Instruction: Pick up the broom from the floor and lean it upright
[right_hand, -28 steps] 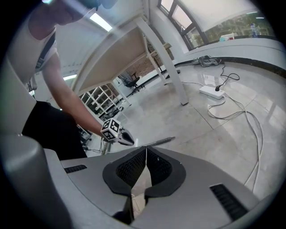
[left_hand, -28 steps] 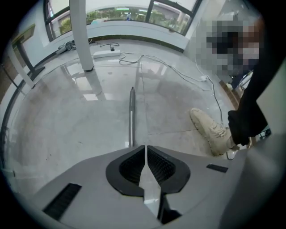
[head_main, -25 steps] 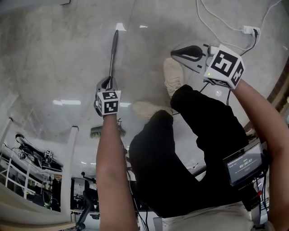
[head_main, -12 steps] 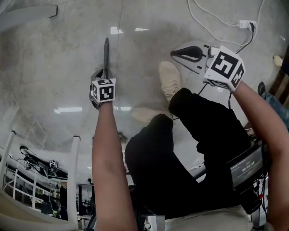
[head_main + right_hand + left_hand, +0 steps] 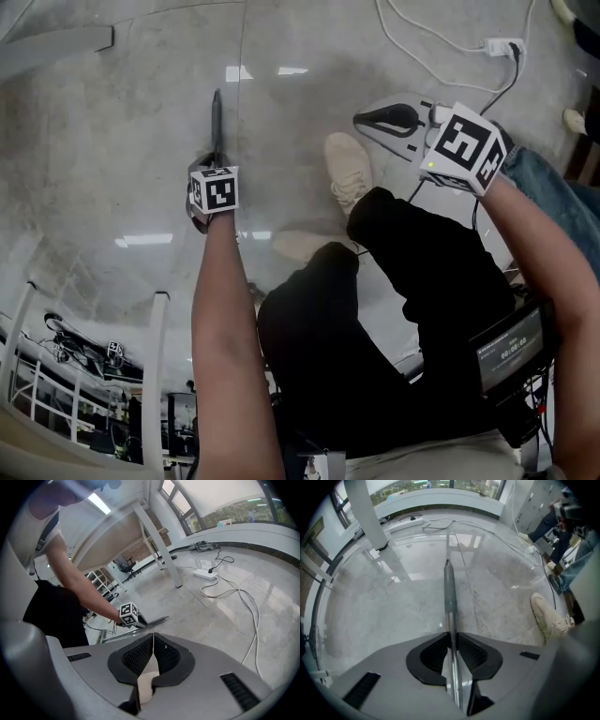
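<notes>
Broom (image 5: pixel 449 592) flat on floor (image 5: pixel 384 606), handle pinched in left gripper (image 5: pixel 451 637), jaws just closing; right gripper (image 5: pixel 152 641) closed, empty.

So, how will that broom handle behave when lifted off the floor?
The broom handle looks like a shiny metal tube: likely rigid, possibly slippery. Being round, it may roll if nudged. Long and thin, it could swing when lifted.
</notes>
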`<state>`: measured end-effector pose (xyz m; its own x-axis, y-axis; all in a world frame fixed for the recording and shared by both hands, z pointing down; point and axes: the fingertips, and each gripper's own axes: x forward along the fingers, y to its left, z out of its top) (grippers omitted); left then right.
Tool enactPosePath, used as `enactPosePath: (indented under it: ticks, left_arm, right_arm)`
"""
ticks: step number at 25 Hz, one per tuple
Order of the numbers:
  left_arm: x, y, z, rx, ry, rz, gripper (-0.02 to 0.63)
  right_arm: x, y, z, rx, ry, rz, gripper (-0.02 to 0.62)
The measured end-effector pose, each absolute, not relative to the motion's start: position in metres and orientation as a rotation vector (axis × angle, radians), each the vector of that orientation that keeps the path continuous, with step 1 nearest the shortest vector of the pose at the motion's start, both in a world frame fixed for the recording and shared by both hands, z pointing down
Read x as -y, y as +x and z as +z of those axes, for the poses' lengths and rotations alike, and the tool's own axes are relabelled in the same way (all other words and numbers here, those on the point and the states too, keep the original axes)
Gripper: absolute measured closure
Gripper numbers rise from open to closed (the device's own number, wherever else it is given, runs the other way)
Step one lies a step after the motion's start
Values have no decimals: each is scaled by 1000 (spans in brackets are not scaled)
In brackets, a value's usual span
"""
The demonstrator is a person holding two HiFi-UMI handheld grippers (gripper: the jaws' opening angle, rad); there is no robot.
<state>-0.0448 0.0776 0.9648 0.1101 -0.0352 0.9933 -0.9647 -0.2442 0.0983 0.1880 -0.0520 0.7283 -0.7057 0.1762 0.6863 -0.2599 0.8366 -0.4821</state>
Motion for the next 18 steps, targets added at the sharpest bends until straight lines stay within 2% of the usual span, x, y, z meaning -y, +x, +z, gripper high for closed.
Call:
enactPosePath:
  ticks: [7, 14, 18]
  left_arm:
    - [-71, -39, 892, 1192, 1594, 1177, 529]
    - [-94, -50, 751, 1399, 1700, 1064, 529]
    - [-119, -56, 699, 1497, 1708, 1031, 529]
  right_arm:
    - [51, 170, 699, 2265, 51, 752, 578]
    - [11, 134, 622, 2241, -77, 718, 578]
    - [-8, 120, 604, 2241, -163, 680, 578]
